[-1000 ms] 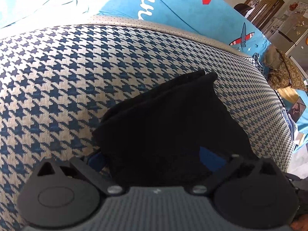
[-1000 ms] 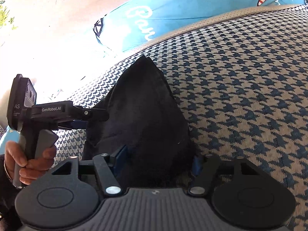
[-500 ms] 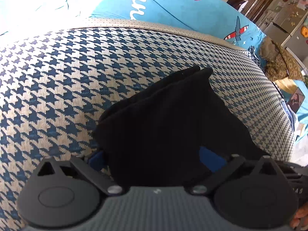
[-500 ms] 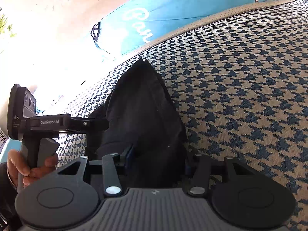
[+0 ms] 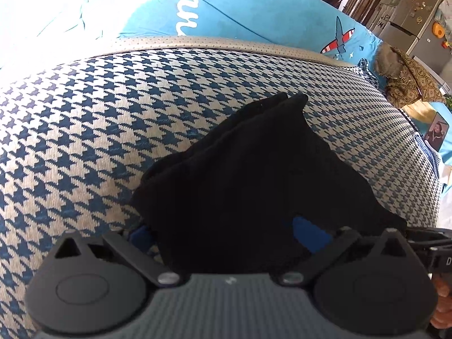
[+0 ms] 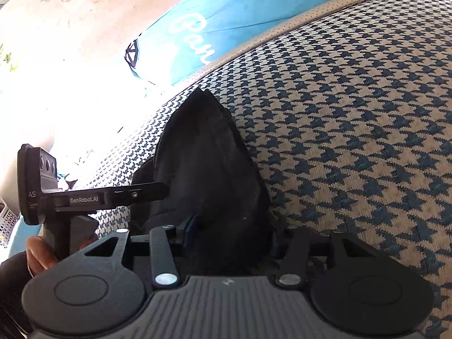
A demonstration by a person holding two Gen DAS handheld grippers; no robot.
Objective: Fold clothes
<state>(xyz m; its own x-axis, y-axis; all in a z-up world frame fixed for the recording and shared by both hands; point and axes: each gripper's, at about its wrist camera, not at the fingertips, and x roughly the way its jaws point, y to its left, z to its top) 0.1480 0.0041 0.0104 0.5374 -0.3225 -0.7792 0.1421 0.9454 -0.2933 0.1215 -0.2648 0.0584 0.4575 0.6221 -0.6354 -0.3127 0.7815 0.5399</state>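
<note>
Houndstooth upholstery of a sofa seat [image 5: 118,130] carries the work, and on it the left gripper [image 5: 226,234] is seen spread wide around the near edge of a black garment [image 5: 248,175], while the right gripper [image 6: 231,234] is narrowed onto the near end of that same cloth. Several layers are already stacked to a far point, so the folding is judged well advanced, with flattening or one more fold left; beyond lies a blue printed cushion [image 5: 226,8]
</note>
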